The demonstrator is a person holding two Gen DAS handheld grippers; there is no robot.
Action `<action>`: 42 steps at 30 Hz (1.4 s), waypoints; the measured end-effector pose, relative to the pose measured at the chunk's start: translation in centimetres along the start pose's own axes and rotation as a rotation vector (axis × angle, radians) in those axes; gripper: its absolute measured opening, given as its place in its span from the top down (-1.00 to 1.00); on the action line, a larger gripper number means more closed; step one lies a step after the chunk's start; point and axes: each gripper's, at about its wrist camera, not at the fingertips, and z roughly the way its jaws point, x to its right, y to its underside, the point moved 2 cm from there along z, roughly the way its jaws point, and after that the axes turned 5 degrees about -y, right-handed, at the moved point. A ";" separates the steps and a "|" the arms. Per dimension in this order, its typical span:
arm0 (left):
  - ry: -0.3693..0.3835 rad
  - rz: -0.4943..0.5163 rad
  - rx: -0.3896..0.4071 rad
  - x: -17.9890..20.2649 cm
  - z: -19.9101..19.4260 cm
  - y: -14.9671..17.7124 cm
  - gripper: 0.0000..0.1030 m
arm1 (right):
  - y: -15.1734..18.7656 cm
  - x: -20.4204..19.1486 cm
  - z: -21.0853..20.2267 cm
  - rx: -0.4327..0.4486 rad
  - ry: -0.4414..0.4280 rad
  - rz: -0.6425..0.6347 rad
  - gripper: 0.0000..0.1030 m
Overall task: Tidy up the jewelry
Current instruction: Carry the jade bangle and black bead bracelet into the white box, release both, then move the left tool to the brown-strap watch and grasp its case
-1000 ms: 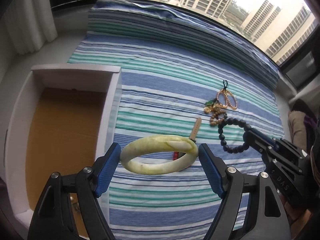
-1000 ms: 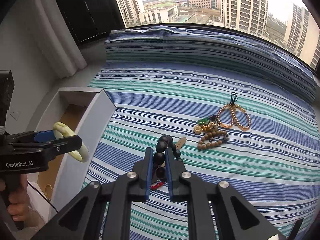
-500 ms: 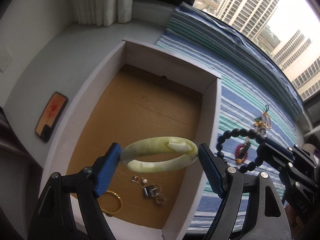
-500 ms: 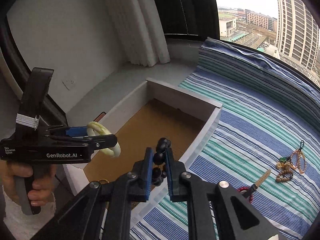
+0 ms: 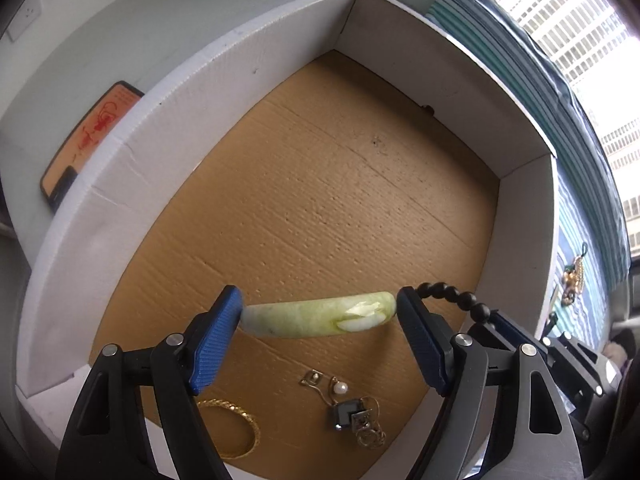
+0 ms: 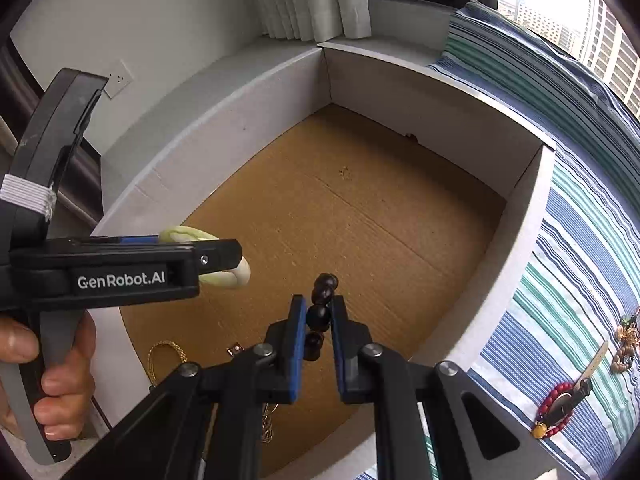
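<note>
My left gripper [image 5: 320, 316] is shut on a pale green jade bangle [image 5: 316, 316] and holds it above the brown floor of the white cardboard box [image 5: 400, 40]. The bangle also shows in the right wrist view [image 6: 236, 274]. My right gripper [image 6: 318, 320] is shut on a black bead bracelet [image 6: 320, 316] over the box [image 6: 440, 92], just right of the left gripper [image 6: 224, 256]. The beads show in the left wrist view [image 5: 456, 296]. A gold bangle [image 5: 240, 428] and small earrings and chains [image 5: 352, 412] lie on the box floor near its front.
A phone [image 5: 88, 140] lies on the sill left of the box. On the striped cloth [image 6: 580, 280] right of the box lie a red bead bracelet with a watch [image 6: 564, 400] and a cluster of gold and brown beads [image 6: 626, 344].
Both grippers swung left from above the striped cloth to over the box and lowered into it, each still holding its piece. The bangle now hangs low over the box floor.
</note>
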 end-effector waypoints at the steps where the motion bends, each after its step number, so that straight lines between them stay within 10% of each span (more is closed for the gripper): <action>1: 0.000 -0.008 -0.002 -0.1 0.3 0.0 -0.55 | 0.1 0.0 0.3 0.000 -0.005 0.001 0.73; 5: 0.002 -0.042 -0.008 -0.6 1.0 -0.1 -0.55 | 0.0 0.1 0.2 0.025 -0.028 0.016 0.40; 15: 0.029 0.017 0.093 1.4 -4.2 1.9 -0.77 | 3.1 3.2 -6.4 0.166 -0.045 0.071 0.32; 28: 0.251 0.454 0.145 22.1 -10.2 16.0 -0.86 | 19.5 19.0 -15.0 0.258 0.099 0.317 0.15; 34: 0.245 0.578 0.150 28.7 -7.5 19.6 -0.90 | 27.2 27.4 -19.0 0.265 0.234 0.510 0.12; 42: 0.172 0.584 0.070 33.5 0.1 15.1 -0.90 | 32.3 30.9 -19.6 0.288 0.187 0.663 0.12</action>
